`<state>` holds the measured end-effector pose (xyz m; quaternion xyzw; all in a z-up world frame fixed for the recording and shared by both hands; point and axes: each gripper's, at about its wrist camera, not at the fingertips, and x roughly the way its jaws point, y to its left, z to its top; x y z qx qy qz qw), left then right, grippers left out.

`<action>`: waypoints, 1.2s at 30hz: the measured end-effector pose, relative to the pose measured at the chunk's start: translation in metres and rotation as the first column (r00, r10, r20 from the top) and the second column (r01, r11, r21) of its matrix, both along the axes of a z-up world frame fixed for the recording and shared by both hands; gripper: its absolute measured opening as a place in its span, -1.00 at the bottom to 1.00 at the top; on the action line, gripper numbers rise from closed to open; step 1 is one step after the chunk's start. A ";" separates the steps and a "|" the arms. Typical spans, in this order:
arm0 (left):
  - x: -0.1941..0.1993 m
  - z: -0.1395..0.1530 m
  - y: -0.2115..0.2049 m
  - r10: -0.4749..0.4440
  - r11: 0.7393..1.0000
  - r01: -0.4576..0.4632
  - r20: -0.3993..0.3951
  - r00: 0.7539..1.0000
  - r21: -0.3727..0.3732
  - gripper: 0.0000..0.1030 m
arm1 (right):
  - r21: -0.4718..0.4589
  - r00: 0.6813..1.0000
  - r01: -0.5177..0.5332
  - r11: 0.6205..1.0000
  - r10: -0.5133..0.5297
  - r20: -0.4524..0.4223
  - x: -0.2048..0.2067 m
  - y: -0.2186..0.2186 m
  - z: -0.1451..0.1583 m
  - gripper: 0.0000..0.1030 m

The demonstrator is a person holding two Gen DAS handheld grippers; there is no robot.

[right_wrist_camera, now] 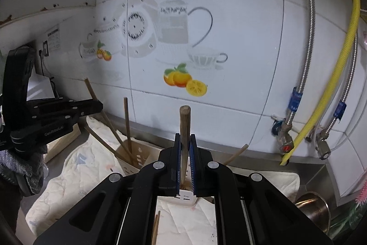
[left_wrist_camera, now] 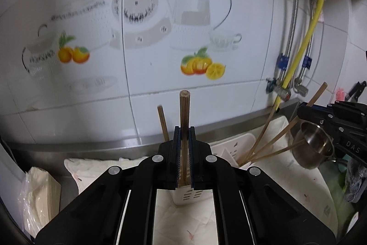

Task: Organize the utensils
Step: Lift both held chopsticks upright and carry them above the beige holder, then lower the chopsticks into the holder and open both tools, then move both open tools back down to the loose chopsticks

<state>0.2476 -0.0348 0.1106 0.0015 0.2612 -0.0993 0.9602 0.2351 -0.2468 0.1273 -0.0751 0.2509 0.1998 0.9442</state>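
Note:
In the left wrist view my left gripper (left_wrist_camera: 184,130) is shut on a wooden chopstick (left_wrist_camera: 184,107) that stands up out of the jaws. Its lower end runs down toward a white slotted holder (left_wrist_camera: 231,148). Several chopsticks (left_wrist_camera: 263,137) lean in that holder. My right gripper (left_wrist_camera: 302,111) shows at the right edge, shut on a slanted chopstick. In the right wrist view my right gripper (right_wrist_camera: 184,137) is shut on an upright chopstick (right_wrist_camera: 184,123) above the holder (right_wrist_camera: 185,198). The left gripper (right_wrist_camera: 98,105) is at the left with its chopstick (right_wrist_camera: 90,90) slanting into the holder's far part (right_wrist_camera: 137,153).
A white quilted cloth (left_wrist_camera: 96,167) (right_wrist_camera: 75,167) lies under the holder. A steel pot (left_wrist_camera: 314,144) (right_wrist_camera: 314,206) sits at the right. A tiled wall with a yellow hose (left_wrist_camera: 314,22) (right_wrist_camera: 344,56) and valves is close behind. A plastic bag (left_wrist_camera: 39,194) lies at the left.

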 end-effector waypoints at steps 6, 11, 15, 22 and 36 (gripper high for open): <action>0.012 -0.016 0.001 -0.008 1.000 0.008 -0.053 0.999 -0.004 -0.90 | -0.009 0.999 0.009 1.000 -0.010 -0.051 0.014 0.004 -0.020 -0.87; 0.014 -0.019 -0.001 -0.011 1.000 0.011 -0.061 0.998 0.003 -0.89 | -0.012 0.997 0.018 1.000 -0.019 -0.074 0.022 0.005 -0.031 -0.87; 0.014 -0.019 -0.002 -0.013 1.000 0.013 -0.064 0.998 0.006 -0.89 | -0.012 0.996 0.022 1.000 -0.023 -0.088 0.025 0.004 -0.037 -0.87; 0.014 -0.019 -0.002 -0.010 1.000 0.011 -0.068 0.998 0.010 -0.86 | 0.002 0.995 0.029 1.000 -0.029 -0.098 0.026 0.001 -0.041 -0.86; -0.029 0.001 0.001 -0.023 1.000 0.023 0.008 1.000 -0.014 -0.45 | 0.048 0.999 0.037 0.998 -0.037 -0.008 -0.015 -0.011 -0.022 -0.44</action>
